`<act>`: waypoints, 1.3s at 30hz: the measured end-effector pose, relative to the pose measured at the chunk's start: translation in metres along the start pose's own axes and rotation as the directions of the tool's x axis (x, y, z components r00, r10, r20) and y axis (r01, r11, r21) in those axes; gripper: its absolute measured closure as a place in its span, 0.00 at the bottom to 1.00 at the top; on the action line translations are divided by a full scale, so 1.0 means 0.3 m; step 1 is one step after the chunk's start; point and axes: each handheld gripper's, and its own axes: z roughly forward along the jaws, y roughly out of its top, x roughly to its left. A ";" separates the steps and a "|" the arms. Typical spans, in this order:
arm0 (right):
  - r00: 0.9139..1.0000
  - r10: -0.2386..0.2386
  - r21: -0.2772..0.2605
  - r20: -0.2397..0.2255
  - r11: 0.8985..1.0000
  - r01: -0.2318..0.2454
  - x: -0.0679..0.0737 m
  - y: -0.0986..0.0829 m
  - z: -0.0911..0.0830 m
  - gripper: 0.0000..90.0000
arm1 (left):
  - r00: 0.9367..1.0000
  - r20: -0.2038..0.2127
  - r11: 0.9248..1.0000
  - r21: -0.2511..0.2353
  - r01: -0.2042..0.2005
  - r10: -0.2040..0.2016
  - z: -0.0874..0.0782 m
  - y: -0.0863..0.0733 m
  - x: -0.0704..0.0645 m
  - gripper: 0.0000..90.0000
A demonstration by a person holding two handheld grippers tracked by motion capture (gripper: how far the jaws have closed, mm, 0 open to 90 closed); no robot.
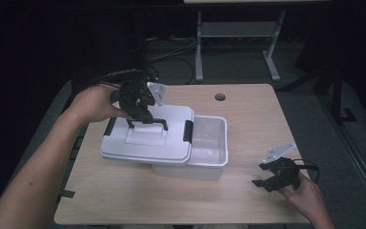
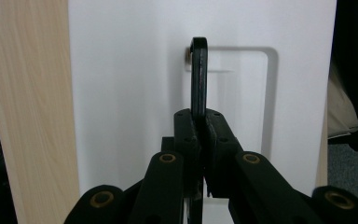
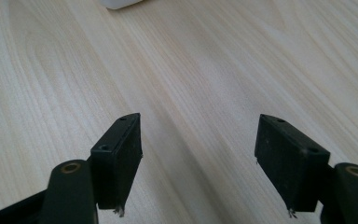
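A white plastic box stands on the wooden table. Its white lid lies shifted to the left, so the box's right part shows open. The lid has a black handle and black side latches. My left gripper is shut on that handle, which stands upright between the jaws in the left gripper view. My right gripper rests low over the table at the front right, open with nothing between its jaws.
A round cable hole sits near the table's far edge. Behind the table stands a grey metal frame on a dark floor. A corner of the white box shows in the right gripper view.
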 end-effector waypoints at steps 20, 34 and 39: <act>1.000 0.003 -0.005 -0.007 1.000 -0.003 0.001 0.002 -0.003 0.34 | 0.999 0.009 0.999 -0.007 -0.033 0.033 0.027 0.101 0.025 0.95; 1.000 -0.003 -0.012 -0.007 1.000 0.003 -0.002 0.001 -0.007 0.34 | 0.999 0.014 0.999 -0.020 -0.048 0.048 0.074 0.195 0.055 0.95; 1.000 -0.004 -0.014 -0.008 1.000 0.003 -0.003 0.001 -0.007 0.34 | 0.998 0.019 0.998 -0.021 -0.058 0.058 0.098 0.229 0.063 0.95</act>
